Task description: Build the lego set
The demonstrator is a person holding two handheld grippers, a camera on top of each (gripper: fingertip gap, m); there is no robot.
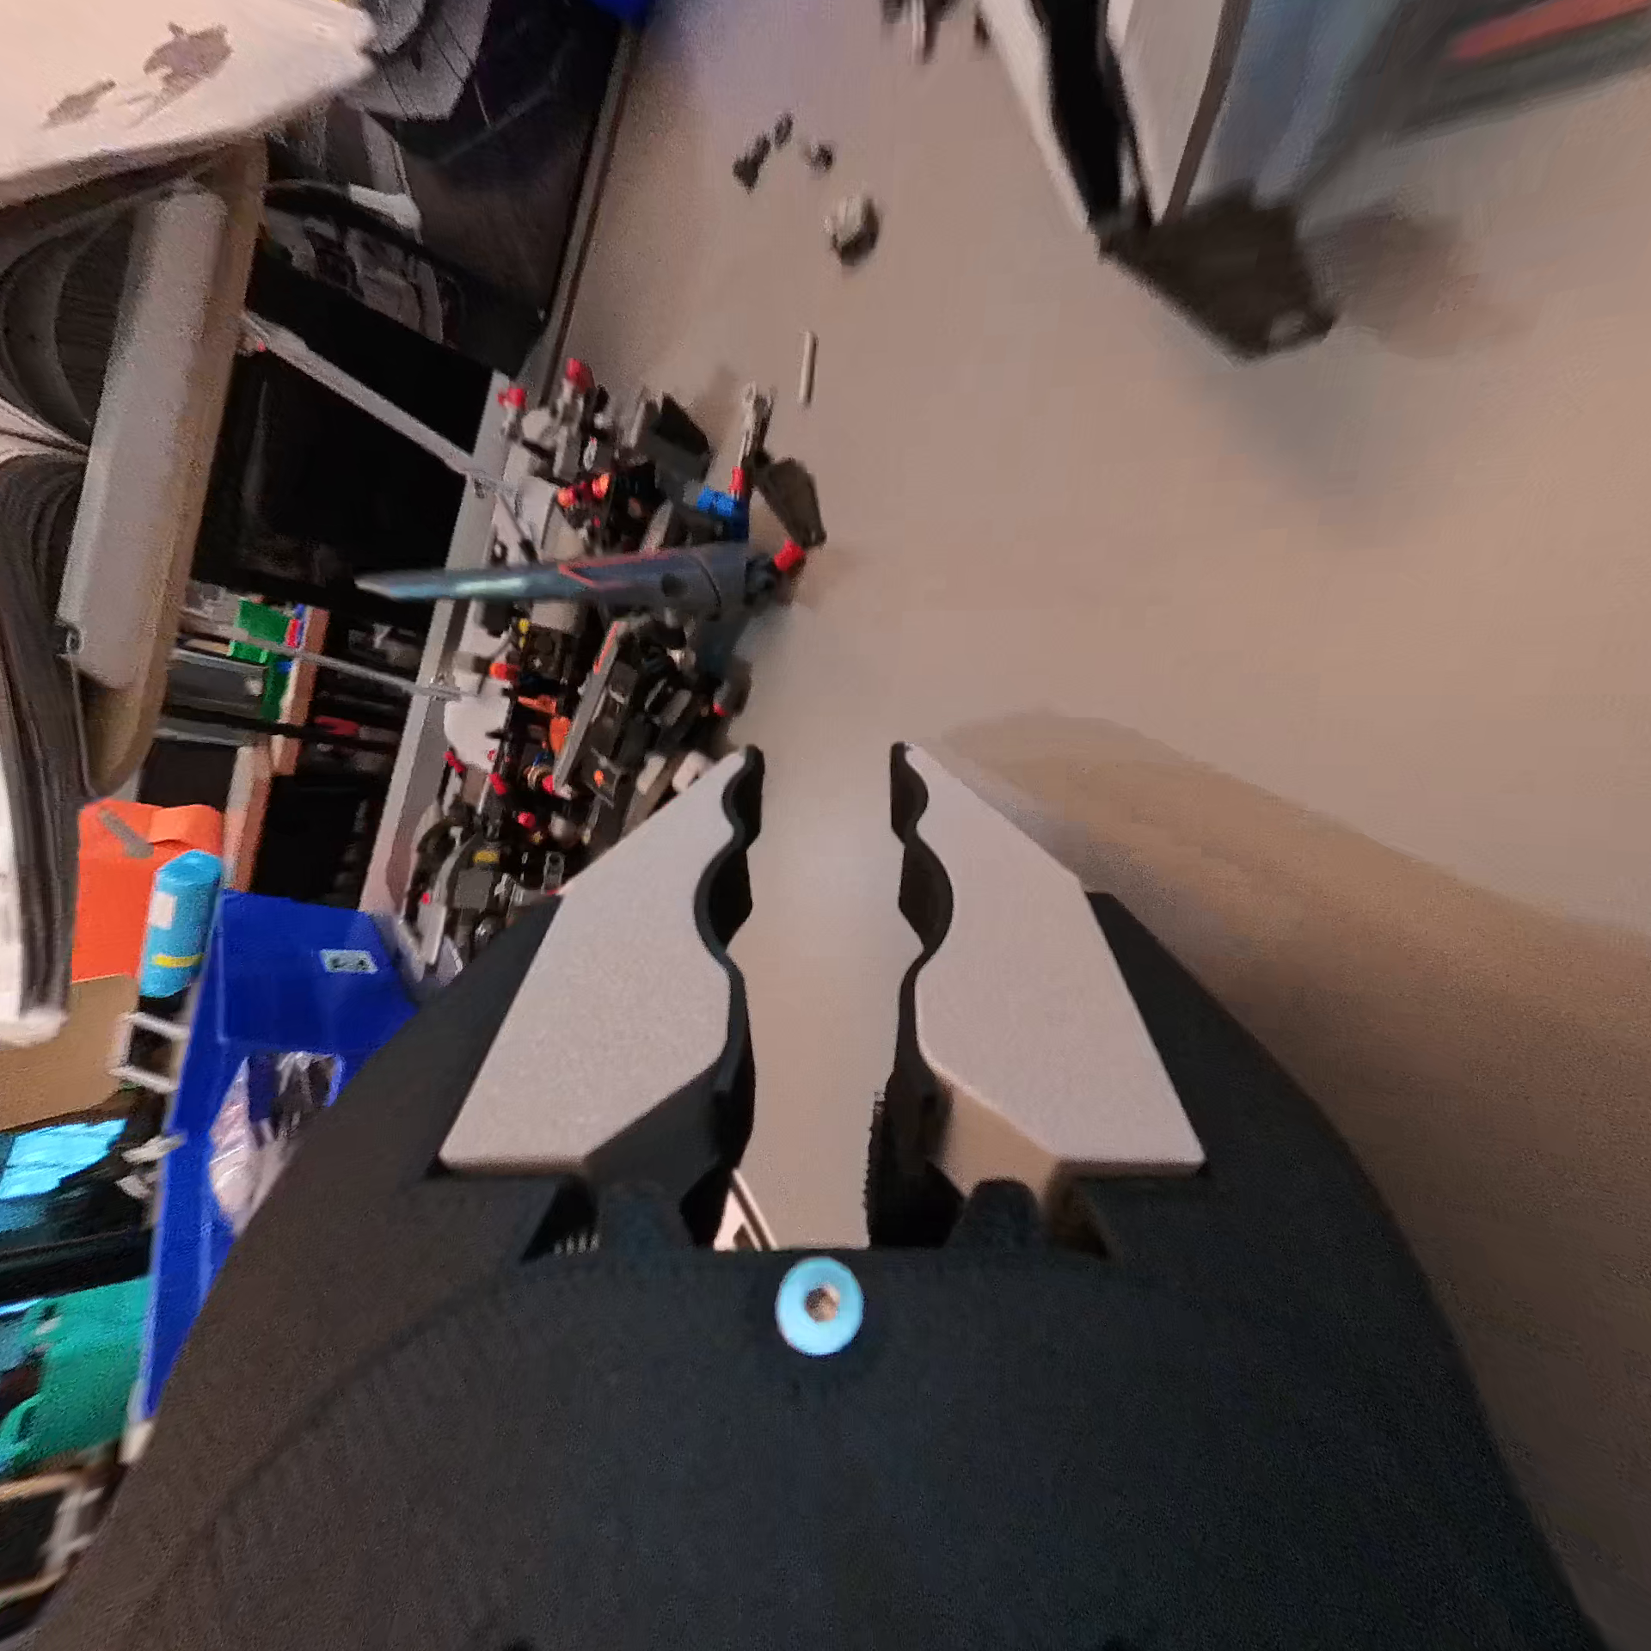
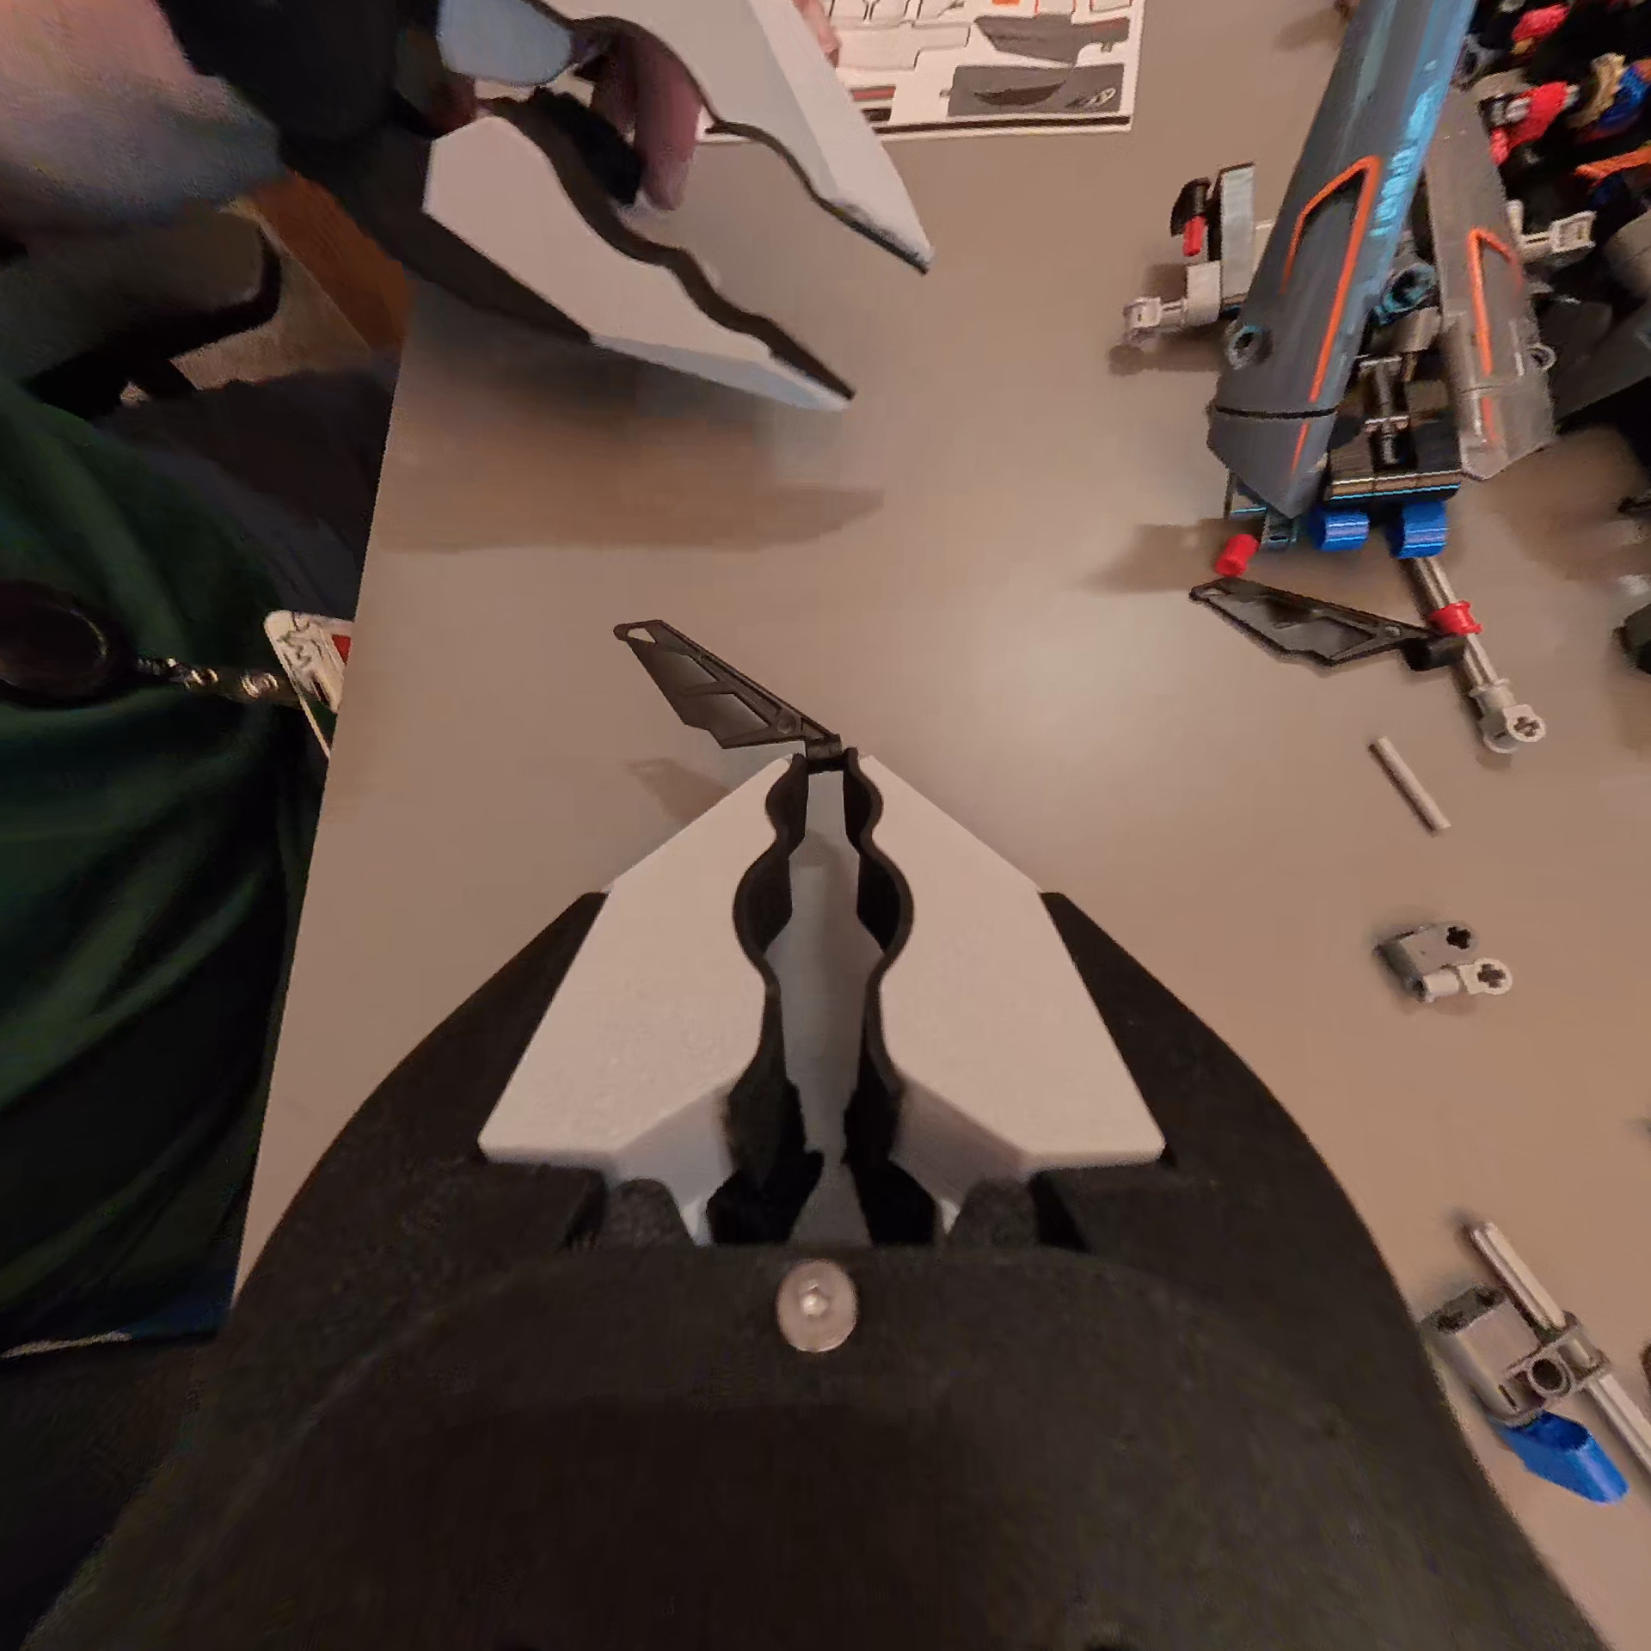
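My right gripper [image 2: 824, 758] is shut on the stub end of a thin black fin-shaped lego panel [image 2: 715, 692], held a little above the grey table [image 2: 1027, 661]. The dark grey and orange lego model [image 2: 1394, 322] lies at the upper right; a matching black panel [image 2: 1313, 625] hangs from its axle. My left gripper [image 1: 826, 759] is open and empty over bare table, with the model [image 1: 625, 625] to its left. The left gripper also shows in the right wrist view [image 2: 880, 326], open, at the upper left.
Loose grey pieces lie on the table: a small pin [image 2: 1412, 786], a connector [image 2: 1447, 969], an axle assembly with a blue part [image 2: 1537, 1376]. A sticker sheet [image 2: 992, 62] lies at the far edge. A person in green [image 2: 116, 849] sits at left. A blue bin [image 1: 268, 1027] stands beside the table. The grippers' ends are close to 11 cm from one another.
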